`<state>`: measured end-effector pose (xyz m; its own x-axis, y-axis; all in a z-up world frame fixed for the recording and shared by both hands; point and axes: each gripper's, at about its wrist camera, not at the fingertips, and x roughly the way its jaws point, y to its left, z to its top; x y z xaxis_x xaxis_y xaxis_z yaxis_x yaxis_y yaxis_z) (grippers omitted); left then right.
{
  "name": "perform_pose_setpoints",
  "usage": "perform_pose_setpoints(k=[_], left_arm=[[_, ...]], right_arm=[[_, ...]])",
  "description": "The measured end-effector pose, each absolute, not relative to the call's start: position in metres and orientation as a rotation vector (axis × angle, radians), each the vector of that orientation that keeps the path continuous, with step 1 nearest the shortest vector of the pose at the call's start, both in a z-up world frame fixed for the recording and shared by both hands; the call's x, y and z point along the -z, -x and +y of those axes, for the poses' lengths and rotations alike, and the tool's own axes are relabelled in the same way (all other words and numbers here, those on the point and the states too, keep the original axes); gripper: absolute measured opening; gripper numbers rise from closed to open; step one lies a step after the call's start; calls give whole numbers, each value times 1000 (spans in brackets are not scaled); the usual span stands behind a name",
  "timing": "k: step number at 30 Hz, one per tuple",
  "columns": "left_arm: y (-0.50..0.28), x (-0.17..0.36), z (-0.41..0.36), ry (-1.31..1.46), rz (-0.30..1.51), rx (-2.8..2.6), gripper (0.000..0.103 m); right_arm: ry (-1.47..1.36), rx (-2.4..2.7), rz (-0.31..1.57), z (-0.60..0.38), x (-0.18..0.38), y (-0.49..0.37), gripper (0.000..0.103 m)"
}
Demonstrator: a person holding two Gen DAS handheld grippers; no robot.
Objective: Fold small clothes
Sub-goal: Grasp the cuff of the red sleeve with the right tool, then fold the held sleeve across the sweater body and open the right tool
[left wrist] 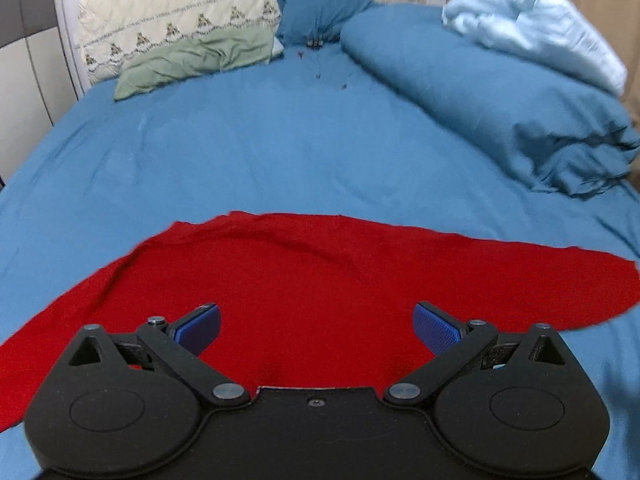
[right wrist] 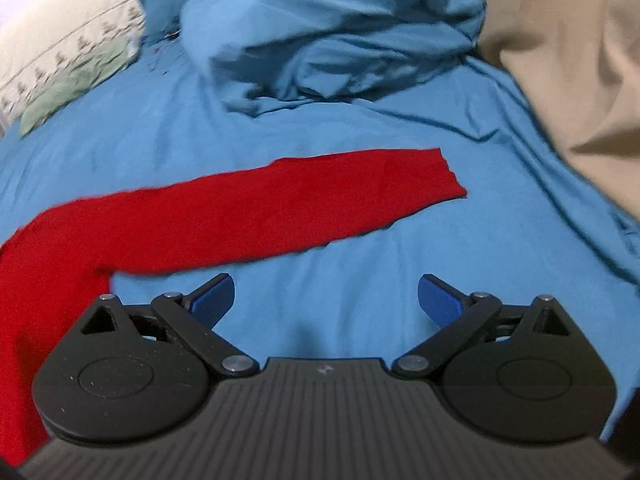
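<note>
A red long-sleeved garment [left wrist: 304, 280] lies spread flat on the blue bed sheet [left wrist: 280, 152]. My left gripper [left wrist: 316, 328] is open and empty, hovering over the garment's body. In the right wrist view the garment's sleeve [right wrist: 280, 204] stretches out to the right, its cuff [right wrist: 444, 176] at the end. My right gripper [right wrist: 325, 300] is open and empty over bare sheet [right wrist: 360, 264], just in front of the sleeve and right of the garment's body.
A bunched blue duvet [left wrist: 500, 96] with a pale blue blanket [left wrist: 532, 28] on it lies at the back right. Cream and green pillows [left wrist: 180, 40] lie at the head of the bed. A beige cloth [right wrist: 568, 60] lies along the right side.
</note>
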<state>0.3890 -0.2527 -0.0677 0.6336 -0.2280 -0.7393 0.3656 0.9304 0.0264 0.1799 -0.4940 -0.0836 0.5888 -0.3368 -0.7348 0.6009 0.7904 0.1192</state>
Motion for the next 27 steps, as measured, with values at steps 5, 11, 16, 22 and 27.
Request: perform_pose_setpoints(k=[5, 11, 16, 22, 27], left_arm=[[-430, 120, -279, -182, 859, 313, 103], [-457, 172, -291, -165, 942, 289, 103], [-456, 185, -296, -199, 898, 291, 103], [-465, 176, -277, -140, 967, 361, 103], [-459, 145, -240, -127, 900, 359, 103]], right_arm=[[-466, 602, 706, -544, 135, -204, 103], [-543, 667, 578, -574, 163, -214, 85], [-485, 735, 558, -583, 167, -228, 38], [-470, 733, 562, -585, 152, -236, 21], [-437, 556, 484, -550, 93, -261, 21]])
